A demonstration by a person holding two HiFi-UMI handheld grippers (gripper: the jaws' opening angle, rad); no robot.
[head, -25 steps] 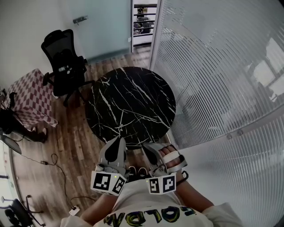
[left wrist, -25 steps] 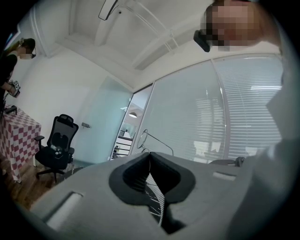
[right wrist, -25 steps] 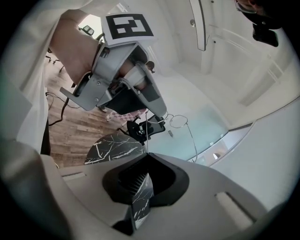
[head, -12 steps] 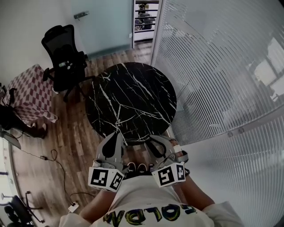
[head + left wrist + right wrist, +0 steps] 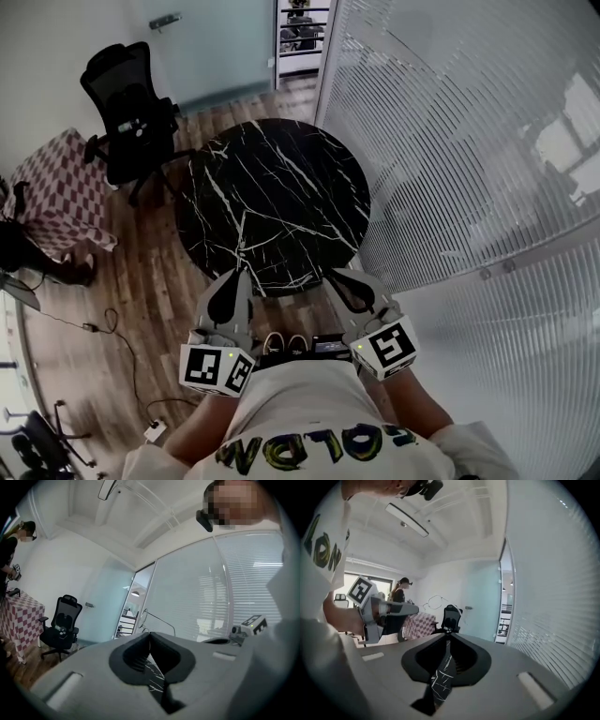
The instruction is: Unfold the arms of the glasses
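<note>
The left claw (image 5: pixel 150 633) is pinched together at its tip on the wire glasses (image 5: pixel 143 617), held up in the air before the person, over the near edge of the round black bench (image 5: pixel 281 187); one thin arm sticks out to the right. Near it, apart from the glasses, the right claw (image 5: pixel 446 638) has just been closing; its jaws stand a slit apart with nothing between them.
</note>
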